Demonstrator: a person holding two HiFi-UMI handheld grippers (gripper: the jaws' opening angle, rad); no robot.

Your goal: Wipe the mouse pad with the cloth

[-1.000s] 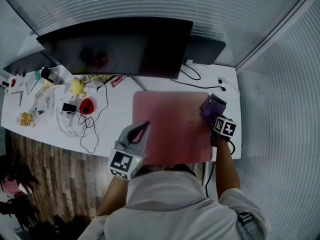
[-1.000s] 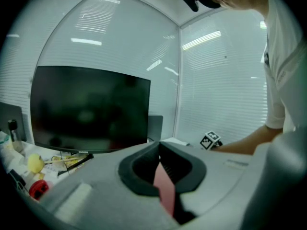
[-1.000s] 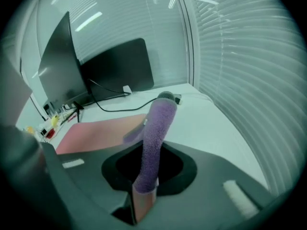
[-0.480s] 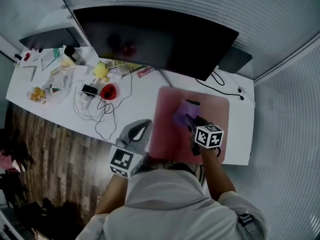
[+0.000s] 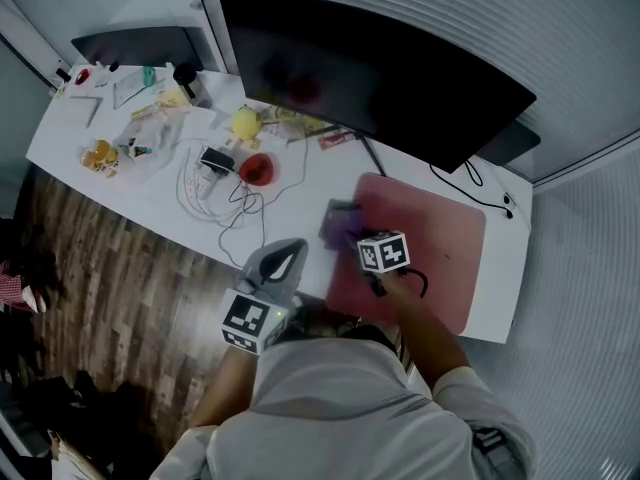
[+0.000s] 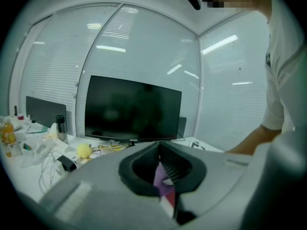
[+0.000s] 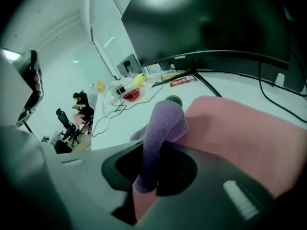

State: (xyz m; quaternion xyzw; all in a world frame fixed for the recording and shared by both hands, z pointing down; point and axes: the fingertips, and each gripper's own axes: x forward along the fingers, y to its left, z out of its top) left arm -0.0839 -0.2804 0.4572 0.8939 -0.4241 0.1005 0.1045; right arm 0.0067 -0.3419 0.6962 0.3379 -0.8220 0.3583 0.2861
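The wiping looks to be under way. The right gripper (image 5: 358, 236) is clamped on the purple cloth (image 5: 342, 222), which sits at the left border of the pink mouse pad (image 5: 440, 248), partly over bare white tabletop (image 5: 503, 303). The pad lies toward the tabletop's right end, reaching close to the front edge. Most of it lies to the right of the cloth, so I'd say the next stroke should press down and sweep that way. The left gripper (image 5: 288, 253) hangs off the front edge, jaws together and empty. A dark monitor (image 5: 380, 78) lines the back edge, cables (image 5: 215, 193) clutter the left half, and the floor (image 5: 110, 308) is wood.
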